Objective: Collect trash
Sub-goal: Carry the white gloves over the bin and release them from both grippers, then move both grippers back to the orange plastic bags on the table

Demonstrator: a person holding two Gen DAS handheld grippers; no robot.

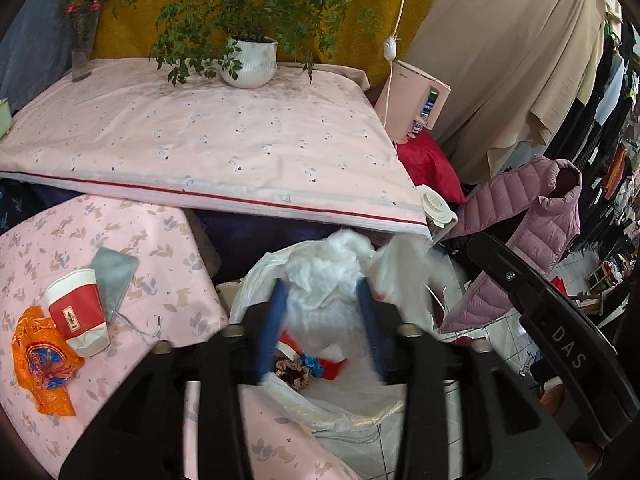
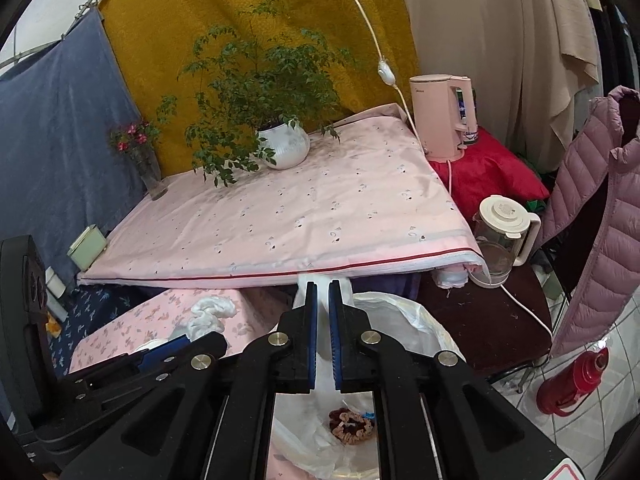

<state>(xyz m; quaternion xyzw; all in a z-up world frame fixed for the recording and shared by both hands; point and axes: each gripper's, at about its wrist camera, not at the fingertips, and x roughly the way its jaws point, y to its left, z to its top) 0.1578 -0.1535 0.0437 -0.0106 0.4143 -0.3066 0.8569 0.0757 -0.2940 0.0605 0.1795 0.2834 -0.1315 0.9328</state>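
A potted plant [image 1: 250, 62] is standing at the back of the big table [image 1: 208, 148], with a vase [image 1: 82, 50] to its left. A paper cup [image 1: 78, 312] is lying on the lower table [image 1: 132, 240], left of the trash bag [image 1: 256, 280]. A kettle [image 2: 442, 116] is sitting right of the big table.

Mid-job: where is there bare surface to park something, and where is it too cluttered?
The big pink-clothed table is bare from its red-striped front edge back to the potted plant and flower vase. The low floral-clothed surface is crowded at its left by the paper cup, orange wrapper and grey pouch.
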